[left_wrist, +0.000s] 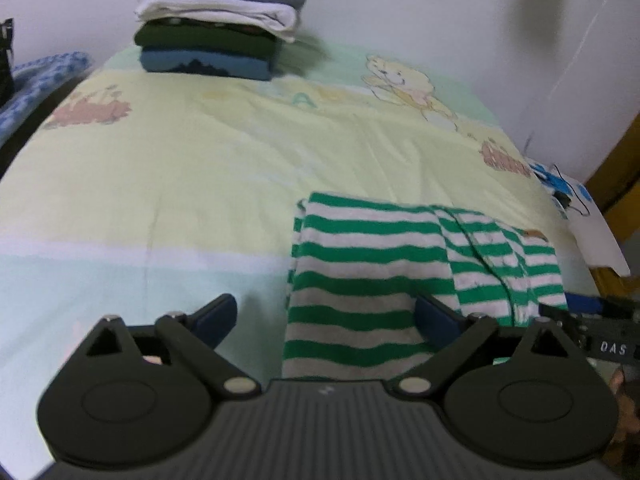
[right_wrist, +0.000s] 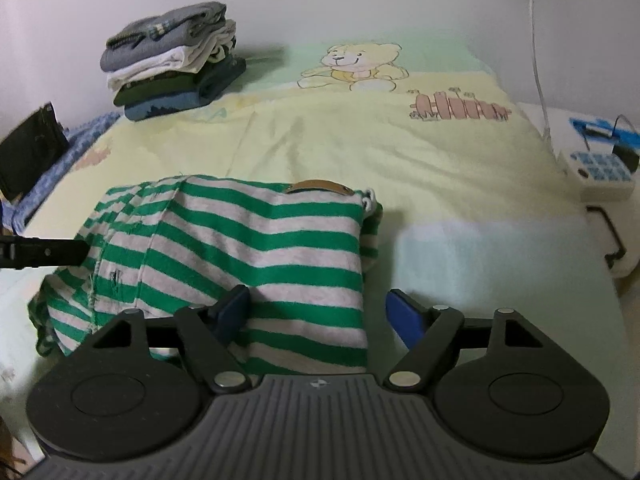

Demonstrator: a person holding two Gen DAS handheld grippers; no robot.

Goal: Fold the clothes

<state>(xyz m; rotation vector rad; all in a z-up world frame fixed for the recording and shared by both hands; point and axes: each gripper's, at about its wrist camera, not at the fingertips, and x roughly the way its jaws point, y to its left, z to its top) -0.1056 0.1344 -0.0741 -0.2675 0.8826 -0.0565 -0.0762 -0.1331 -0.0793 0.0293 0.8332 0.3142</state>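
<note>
My left gripper [left_wrist: 326, 316] is pitched down and forward, jaws spread wide, nothing pinched between the blue pads; the left fingertip [left_wrist: 218, 314] hangs over bare bedding, the right fingertip [left_wrist: 434, 316] sits over the striped garment [left_wrist: 360, 264]; a bit of my hand [left_wrist: 624, 400] shows at the lower right edge, behind the right finger; my right gripper [right_wrist: 320, 314] is tilted down the same way, jaws wide apart, pads pressing on nothing; its left fingertip [right_wrist: 234, 308] is over the stripes, its right fingertip [right_wrist: 404, 312] just off the cloth's edge.
</note>
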